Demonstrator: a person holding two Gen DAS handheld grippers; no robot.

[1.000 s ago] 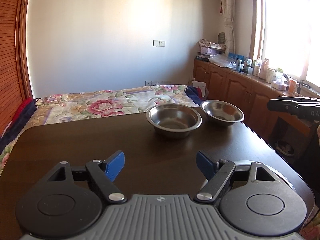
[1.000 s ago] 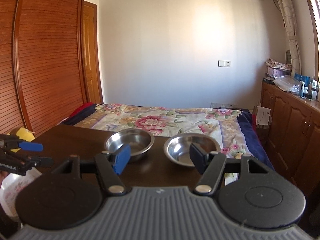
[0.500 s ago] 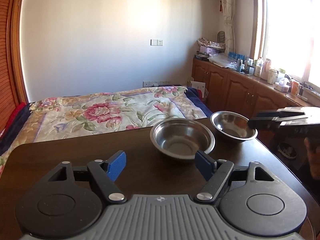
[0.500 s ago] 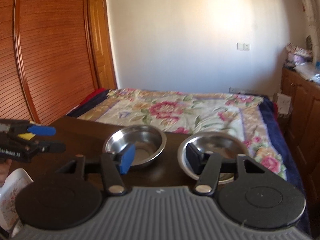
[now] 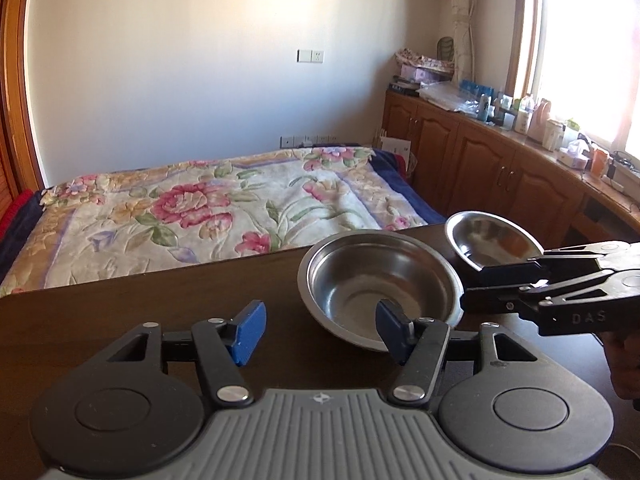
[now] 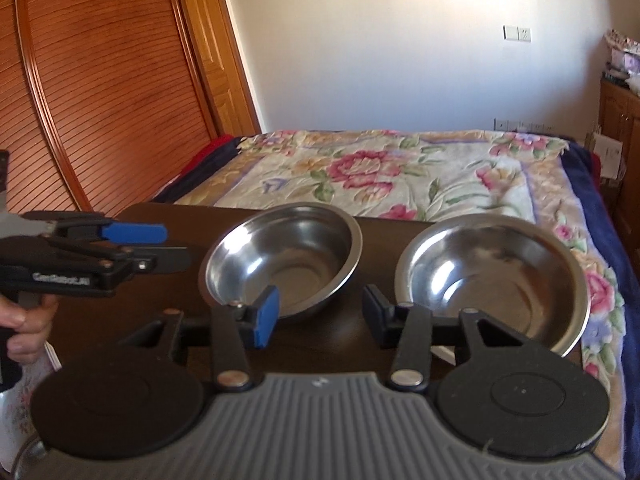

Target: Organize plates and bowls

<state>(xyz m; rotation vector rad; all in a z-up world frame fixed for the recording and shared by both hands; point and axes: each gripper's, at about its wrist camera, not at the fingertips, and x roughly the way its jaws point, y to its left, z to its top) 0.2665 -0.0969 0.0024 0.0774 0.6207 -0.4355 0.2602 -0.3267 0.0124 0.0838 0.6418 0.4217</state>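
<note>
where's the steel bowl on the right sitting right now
In the right wrist view, the right steel bowl sits at the dark table's far right corner, beside the left steel bowl, with the floral bed behind.

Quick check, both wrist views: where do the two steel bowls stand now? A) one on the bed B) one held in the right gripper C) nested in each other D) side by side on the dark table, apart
D: the left bowl and the right bowl sit upright on the dark table with a gap between them, neither gripped.
</note>
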